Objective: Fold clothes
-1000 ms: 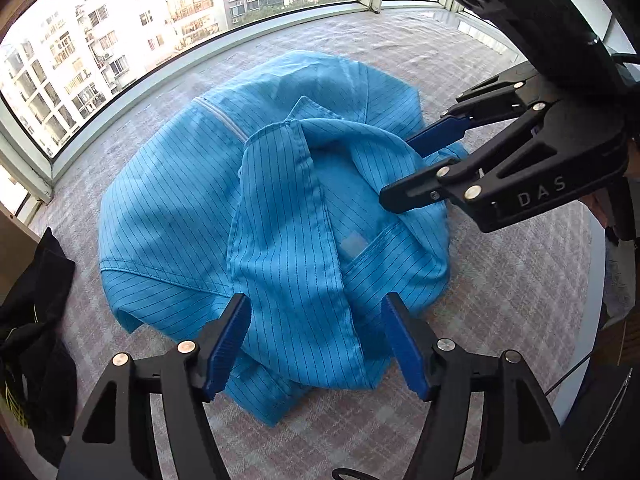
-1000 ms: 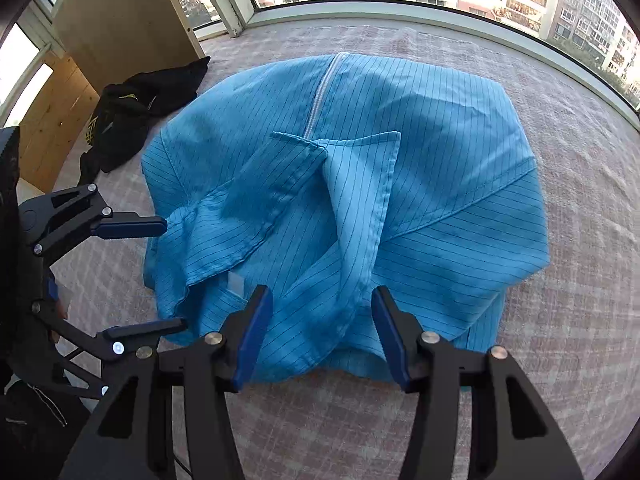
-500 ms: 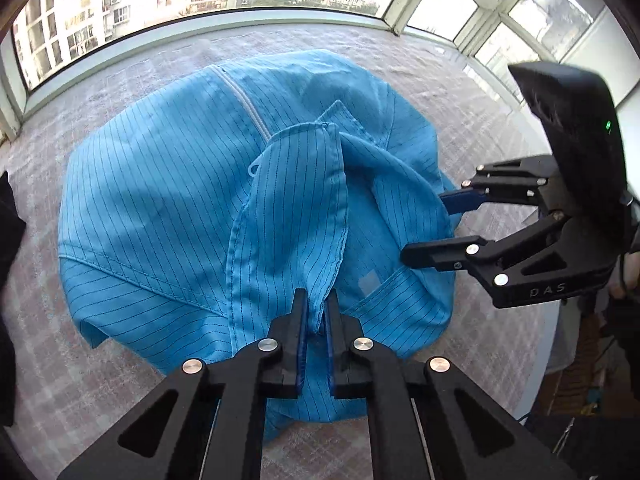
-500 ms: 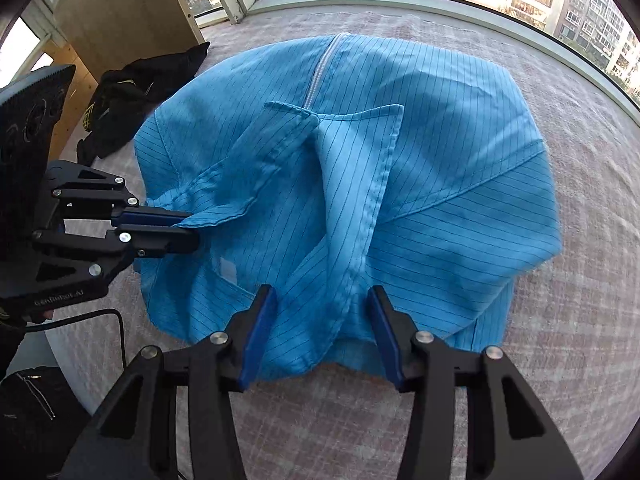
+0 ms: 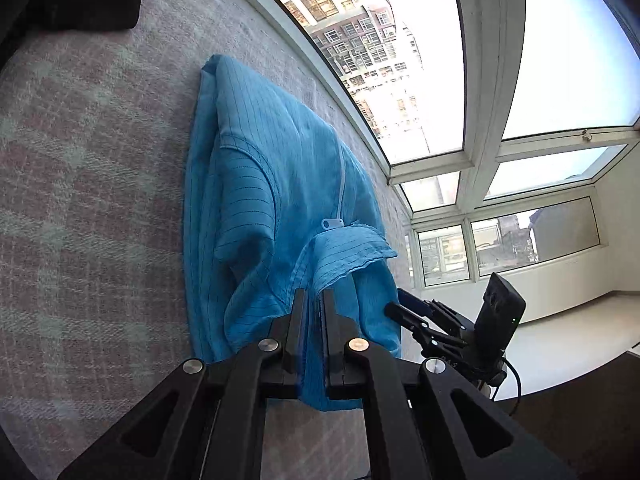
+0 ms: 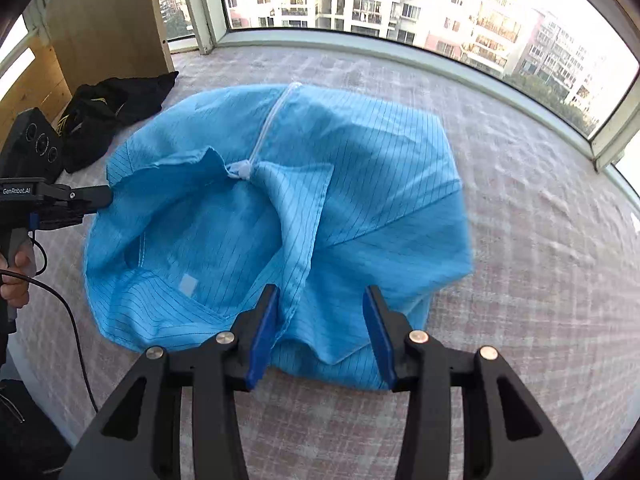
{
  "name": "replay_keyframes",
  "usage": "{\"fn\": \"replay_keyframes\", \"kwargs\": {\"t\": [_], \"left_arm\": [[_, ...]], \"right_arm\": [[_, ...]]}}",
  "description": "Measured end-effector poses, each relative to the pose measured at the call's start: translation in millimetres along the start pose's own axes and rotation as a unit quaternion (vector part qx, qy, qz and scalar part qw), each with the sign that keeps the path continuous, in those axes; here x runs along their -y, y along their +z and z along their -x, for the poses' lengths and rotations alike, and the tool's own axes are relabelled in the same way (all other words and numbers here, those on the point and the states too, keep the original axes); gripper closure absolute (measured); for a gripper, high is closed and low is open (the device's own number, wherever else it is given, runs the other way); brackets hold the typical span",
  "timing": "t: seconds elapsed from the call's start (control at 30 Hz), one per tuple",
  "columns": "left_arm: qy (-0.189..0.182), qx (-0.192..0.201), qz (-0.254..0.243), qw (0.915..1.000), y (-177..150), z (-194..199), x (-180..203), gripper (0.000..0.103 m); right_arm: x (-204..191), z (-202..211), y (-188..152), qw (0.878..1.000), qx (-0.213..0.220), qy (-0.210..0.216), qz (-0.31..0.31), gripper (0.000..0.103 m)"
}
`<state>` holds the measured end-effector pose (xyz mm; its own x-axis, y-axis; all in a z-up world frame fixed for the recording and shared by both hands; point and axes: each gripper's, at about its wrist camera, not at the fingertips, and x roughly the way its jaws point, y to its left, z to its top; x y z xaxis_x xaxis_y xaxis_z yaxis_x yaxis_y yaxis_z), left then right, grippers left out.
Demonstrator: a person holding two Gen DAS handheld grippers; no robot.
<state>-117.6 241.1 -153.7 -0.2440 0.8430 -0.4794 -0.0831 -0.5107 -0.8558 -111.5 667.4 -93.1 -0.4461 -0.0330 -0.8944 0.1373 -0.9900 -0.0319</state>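
A blue pinstriped jacket (image 6: 380,184) with a white zipper (image 6: 268,132) lies bunched on the checked cloth surface (image 6: 540,280). My left gripper (image 5: 313,294) is shut on the jacket's left collar edge and holds that flap raised; in the right wrist view the left gripper (image 6: 105,197) pinches the same edge at the far left. My right gripper (image 6: 320,328) stands open over the jacket's near edge, with the right collar fold lying beside its left finger (image 6: 264,328). In the left wrist view the right gripper (image 5: 398,302) shows beside the jacket.
A black garment (image 6: 112,112) lies at the back left next to a wooden cabinet (image 6: 108,20). Window frames (image 6: 400,46) border the surface at the back and right. A hand (image 6: 16,276) and a cable (image 6: 68,320) sit at the left edge.
My left gripper went from open to shut on the collar edge, then lifted and pulled it left, tilting its view. The right gripper stayed open near the jacket's front edge.
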Motion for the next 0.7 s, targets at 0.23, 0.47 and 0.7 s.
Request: {"fn": "replay_keyframes", "kwargs": {"t": [0.23,0.47,0.7], "left_arm": [[0.020,0.000,-0.025,0.9995,6.2,-6.6,7.3,0.100],[0.063,-0.002,-0.055,0.9965,20.8,-11.6,11.0,0.099],[0.086,-0.007,-0.043,0.9953,22.7,-9.7,-4.0,0.093]], "right_arm": [[-62.7,-34.9,46.4,0.990,-0.020,0.060,0.123,0.061],[-73.3,-56.0,94.4,0.986,-0.003,0.124,0.109,0.061],[-83.1,-111.4,118.8,0.984,-0.052,0.132,0.105,0.061]]}}
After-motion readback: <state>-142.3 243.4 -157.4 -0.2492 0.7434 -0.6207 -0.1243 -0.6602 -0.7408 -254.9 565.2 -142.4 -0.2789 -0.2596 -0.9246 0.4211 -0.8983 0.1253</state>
